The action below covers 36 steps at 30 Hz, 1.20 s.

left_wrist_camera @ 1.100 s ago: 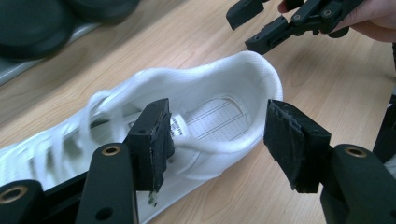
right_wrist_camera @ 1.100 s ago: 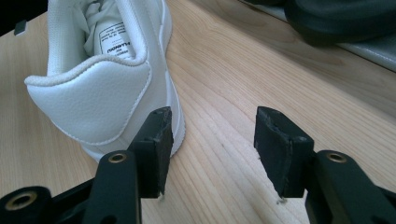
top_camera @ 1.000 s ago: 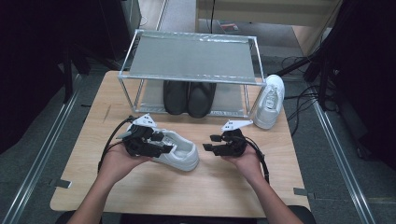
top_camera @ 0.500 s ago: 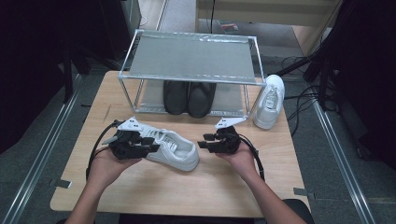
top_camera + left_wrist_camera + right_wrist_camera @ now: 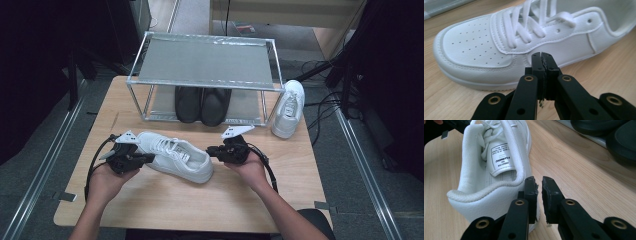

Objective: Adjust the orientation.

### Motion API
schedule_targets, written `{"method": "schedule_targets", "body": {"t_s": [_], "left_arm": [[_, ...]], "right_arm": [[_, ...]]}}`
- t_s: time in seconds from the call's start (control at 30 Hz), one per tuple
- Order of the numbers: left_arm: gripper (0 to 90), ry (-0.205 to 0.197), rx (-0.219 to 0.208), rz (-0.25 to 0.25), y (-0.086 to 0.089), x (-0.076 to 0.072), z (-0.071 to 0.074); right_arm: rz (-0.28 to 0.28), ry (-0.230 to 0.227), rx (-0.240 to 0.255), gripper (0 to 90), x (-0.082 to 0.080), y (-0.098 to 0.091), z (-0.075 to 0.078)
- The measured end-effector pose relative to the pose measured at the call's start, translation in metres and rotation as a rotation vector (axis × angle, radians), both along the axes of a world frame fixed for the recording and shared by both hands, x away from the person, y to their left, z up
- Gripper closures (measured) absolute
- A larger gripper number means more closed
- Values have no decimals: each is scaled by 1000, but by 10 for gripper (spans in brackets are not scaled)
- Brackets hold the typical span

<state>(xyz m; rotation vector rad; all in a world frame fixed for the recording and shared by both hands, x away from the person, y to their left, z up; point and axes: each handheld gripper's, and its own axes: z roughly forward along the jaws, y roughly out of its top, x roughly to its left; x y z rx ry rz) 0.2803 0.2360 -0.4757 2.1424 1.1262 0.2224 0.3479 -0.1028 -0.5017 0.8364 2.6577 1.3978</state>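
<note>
On the bench, going from left to right, my left gripper is sitting at the toe side of the white sneaker. Its jaws have just been closing and are now clenched pad to pad on nothing, their tips just short of the sneaker's side wall. The sneaker itself is lying flat in the middle of the bench, toe toward my left hand, heel toward my right hand, in front of the rack where the black shoes are standing on the lower shelf. The other white sneaker is resting just beside the rack's right post.

My right gripper is hovering at the heel. Its jaws have just been closing too and are nearly shut, a thin gap between the pads, gripping nothing; the heel rim is lying beside the left pad, not between the two.

I am judging the risk like this: with both sets of jaws closed and empty, any push forward is going to shove the sneaker across the bench rather than catch it. A shove from the left could turn it toward the rack. If I am reopening at the heel, one pad has to drop inside the collar, or the grip is slipping off the smooth leather.
</note>
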Motion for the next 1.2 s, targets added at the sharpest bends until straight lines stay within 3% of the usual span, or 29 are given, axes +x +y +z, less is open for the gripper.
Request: {"method": "schedule_targets", "body": {"t_s": [0.2, 0.33, 0.63, 1.0, 1.2], "left_arm": [[900, 21, -2, 5, 2, 6, -6], [900, 33, 25, 0, 1, 11, -13], [900, 42, -8, -14, 6, 14, -15], [899, 62, -1, -40, 6, 22, -14], [899, 66, -20, -48, 4, 27, -15]], "right_arm": [[7, 4, 0, 900, -2, 1, 1], [16, 9, -2, 900, -3, 2, 1], [42, 10, -21, 900, -13, 4, 3], [76, 21, -19, 900, -27, 4, 2], [95, 28, -17, 900, -36, 7, 3]]}}
